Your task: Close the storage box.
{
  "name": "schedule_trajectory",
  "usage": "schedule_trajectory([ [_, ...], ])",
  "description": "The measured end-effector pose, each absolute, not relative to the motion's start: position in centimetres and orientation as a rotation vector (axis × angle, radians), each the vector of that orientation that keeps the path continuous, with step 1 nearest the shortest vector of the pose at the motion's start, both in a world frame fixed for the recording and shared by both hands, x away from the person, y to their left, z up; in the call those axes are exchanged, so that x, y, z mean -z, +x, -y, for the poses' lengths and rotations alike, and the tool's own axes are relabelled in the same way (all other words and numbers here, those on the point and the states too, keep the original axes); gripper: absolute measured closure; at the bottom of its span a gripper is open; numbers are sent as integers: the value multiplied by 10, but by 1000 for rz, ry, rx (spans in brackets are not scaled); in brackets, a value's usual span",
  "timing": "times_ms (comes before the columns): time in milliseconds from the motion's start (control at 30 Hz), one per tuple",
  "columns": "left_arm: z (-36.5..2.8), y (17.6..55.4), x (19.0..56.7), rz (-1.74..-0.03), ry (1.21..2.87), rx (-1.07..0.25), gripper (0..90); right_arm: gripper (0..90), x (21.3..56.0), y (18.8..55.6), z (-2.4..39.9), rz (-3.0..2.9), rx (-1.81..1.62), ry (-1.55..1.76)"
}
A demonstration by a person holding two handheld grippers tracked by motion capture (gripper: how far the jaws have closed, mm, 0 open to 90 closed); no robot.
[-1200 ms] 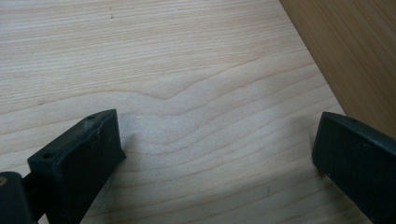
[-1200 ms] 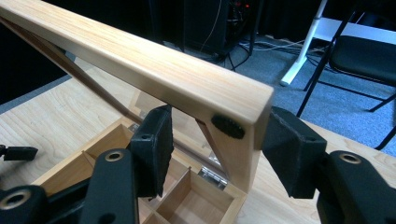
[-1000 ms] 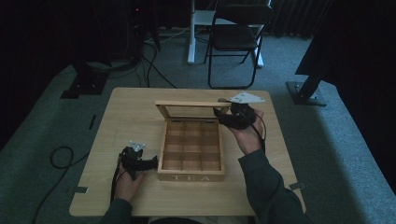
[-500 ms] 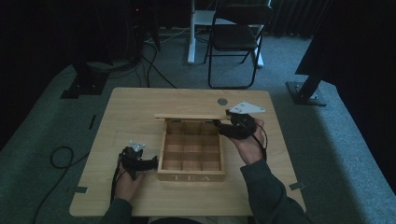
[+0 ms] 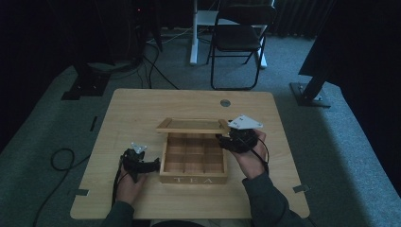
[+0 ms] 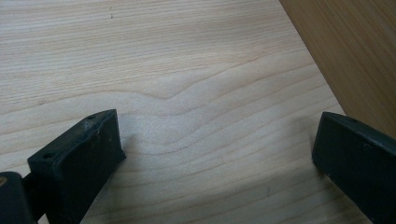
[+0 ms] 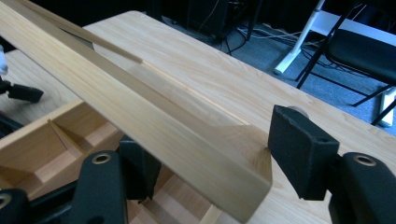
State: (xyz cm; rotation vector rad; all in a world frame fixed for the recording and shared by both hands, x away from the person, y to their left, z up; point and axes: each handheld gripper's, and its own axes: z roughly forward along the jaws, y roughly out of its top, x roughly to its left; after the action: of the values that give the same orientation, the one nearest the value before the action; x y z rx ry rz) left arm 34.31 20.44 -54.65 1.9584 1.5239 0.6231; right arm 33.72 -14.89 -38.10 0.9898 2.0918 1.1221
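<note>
The wooden lid [image 7: 140,121] of the tea box [image 5: 193,161] hangs half-raised between the right gripper [image 7: 210,163] fingers, which stand spread and look barely pinching its corner. I'd guess the smooth, square-edged board could slip and slam onto the thin dividers beneath those fingers. The left gripper [image 6: 215,163] fingers gape empty over the pale grained desk [image 6: 187,70], the box wall just beyond one finger, so nothing steadies the box.

Pale wood tea box [image 5: 193,161]; black tongs [image 7: 205,158].
</note>
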Motion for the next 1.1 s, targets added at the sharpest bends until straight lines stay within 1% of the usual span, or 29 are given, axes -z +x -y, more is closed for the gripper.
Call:
schedule_trajectory([
  [367, -204, 343, 546, -1525, 1959, -619, 16, 331, 394, 328, 150, -2106, -1111, 1027],
  [800, -204, 343, 546, -1526, 1959, -619, 16, 317, 409, 316, 149, -2127, -1057, 1009],
  [1100, -204, 343, 546, -1524, 1962, -622, 16, 315, 426, 306, 151, -2142, -1058, 1031],
])
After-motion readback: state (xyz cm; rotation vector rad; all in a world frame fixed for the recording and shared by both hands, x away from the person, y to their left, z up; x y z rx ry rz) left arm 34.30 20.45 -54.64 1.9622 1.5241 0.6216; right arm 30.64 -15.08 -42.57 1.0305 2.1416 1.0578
